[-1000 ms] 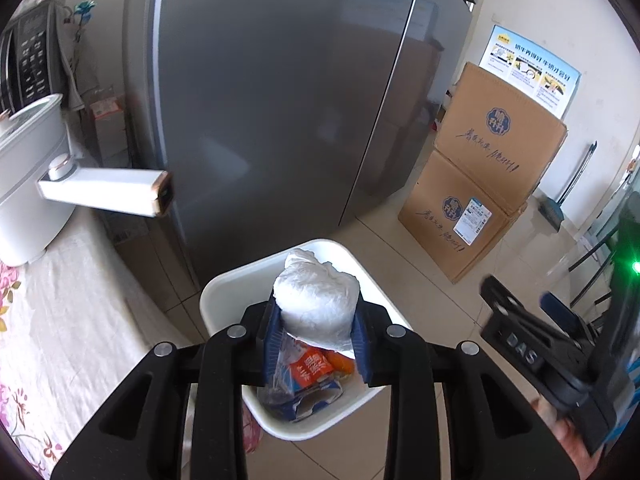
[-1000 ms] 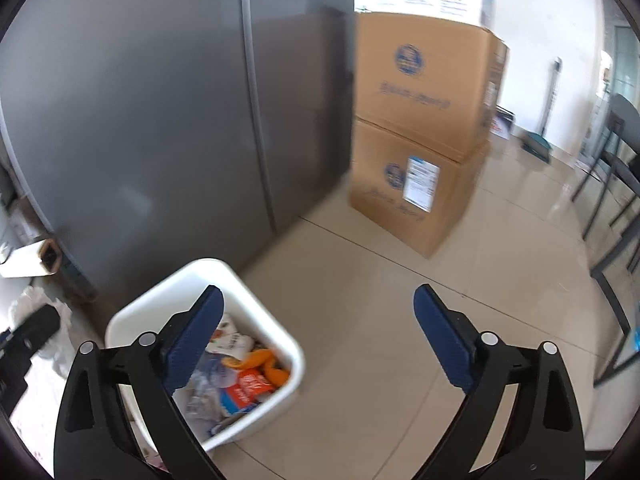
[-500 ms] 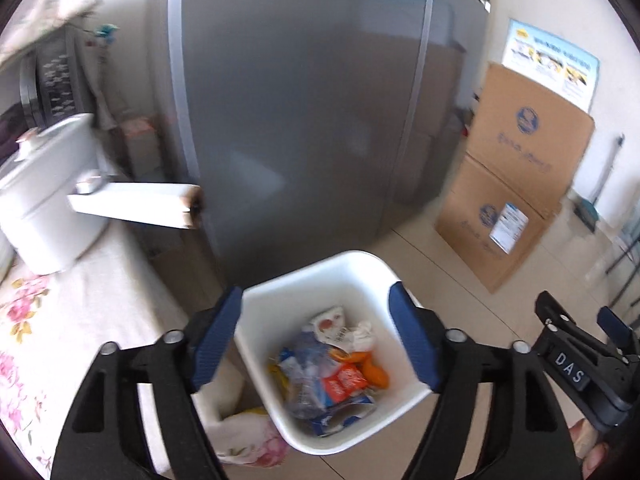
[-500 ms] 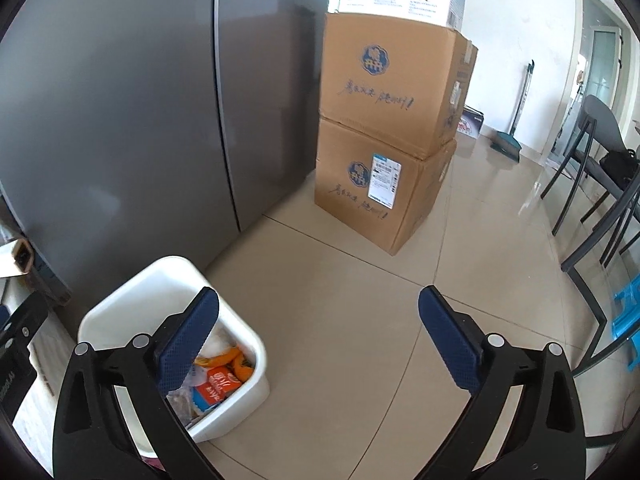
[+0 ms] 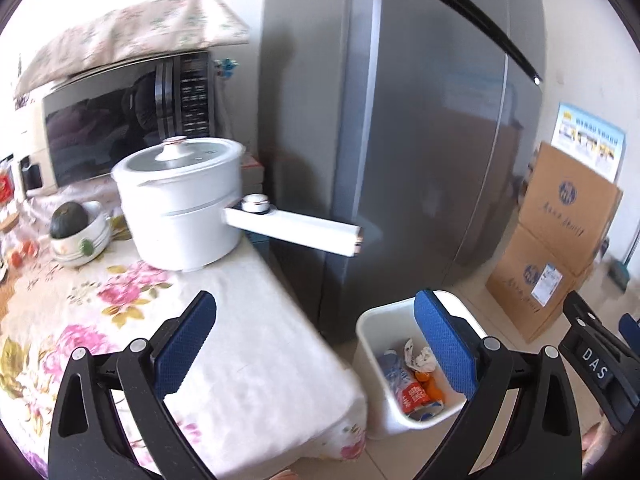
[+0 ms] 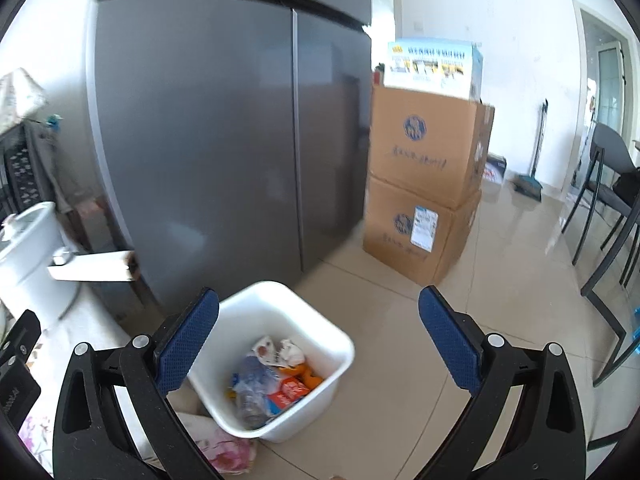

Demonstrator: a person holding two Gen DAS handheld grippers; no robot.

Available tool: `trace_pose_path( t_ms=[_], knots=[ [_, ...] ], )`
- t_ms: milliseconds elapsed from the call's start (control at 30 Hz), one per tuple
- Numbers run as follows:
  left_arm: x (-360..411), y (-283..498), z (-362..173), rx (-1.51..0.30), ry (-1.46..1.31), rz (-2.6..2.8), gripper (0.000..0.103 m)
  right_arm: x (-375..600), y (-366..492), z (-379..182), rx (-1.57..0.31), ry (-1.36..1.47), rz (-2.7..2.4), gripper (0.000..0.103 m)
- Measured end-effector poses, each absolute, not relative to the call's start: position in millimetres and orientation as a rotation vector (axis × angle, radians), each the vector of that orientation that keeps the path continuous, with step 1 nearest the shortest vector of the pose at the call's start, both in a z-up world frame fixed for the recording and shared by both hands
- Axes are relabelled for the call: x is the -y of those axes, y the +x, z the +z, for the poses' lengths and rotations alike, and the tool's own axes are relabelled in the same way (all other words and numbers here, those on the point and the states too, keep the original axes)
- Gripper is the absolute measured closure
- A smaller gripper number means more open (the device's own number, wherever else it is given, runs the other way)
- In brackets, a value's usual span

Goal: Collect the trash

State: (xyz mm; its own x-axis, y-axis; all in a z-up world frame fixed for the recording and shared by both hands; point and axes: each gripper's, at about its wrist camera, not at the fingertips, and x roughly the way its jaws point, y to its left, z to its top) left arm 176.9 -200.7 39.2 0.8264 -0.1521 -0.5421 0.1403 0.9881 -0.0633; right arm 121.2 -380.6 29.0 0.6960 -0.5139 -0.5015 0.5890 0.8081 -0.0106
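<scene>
A white trash bin (image 5: pixel 374 396) stands on the floor between the table's corner and the fridge. Inside lie wrappers, a crumpled white wad and orange peel (image 5: pixel 416 380). My left gripper (image 5: pixel 316 320) hovers over the table corner, to the left of the bin; its jaws are opening wide and nothing is between them. In the right wrist view the bin (image 6: pixel 280 292) and its trash (image 6: pixel 276 372) sit below and between the fingers of my right gripper (image 6: pixel 320 312), which is open, empty and well above the bin.
A white electric pot (image 5: pixel 180 208) stands on the floral tablecloth (image 5: pixel 240 340), its long handle (image 5: pixel 296 232) jutting past the table edge. A grey fridge (image 5: pixel 420 140) rises behind the bin. Stacked cardboard boxes (image 6: pixel 424 184) and dark chairs (image 6: pixel 608 200) stand to the right.
The left gripper let the white wad drop into the bin, opened wide, and swung back and left over the table. The right gripper pulled back and rose.
</scene>
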Motion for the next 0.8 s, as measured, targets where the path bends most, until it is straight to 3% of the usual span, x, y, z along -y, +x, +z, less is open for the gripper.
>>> trace_pose_path(
  t_ms=[233, 400, 800],
  knots=[
    [138, 127, 45, -0.493, -0.011, -0.123, 0.007, 339, 99, 19, -0.531, 0.154, -0.552, 0.007],
    [88, 104, 39, -0.556, -0.155, -0.175, 0.007, 301, 81, 14, -0.521, 0.105, -0.545, 0.007],
    [69, 84, 25, -0.607, -0.059, -0.024, 0.007, 257, 67, 18, -0.502, 0.063, -0.433, 0.007]
  ],
)
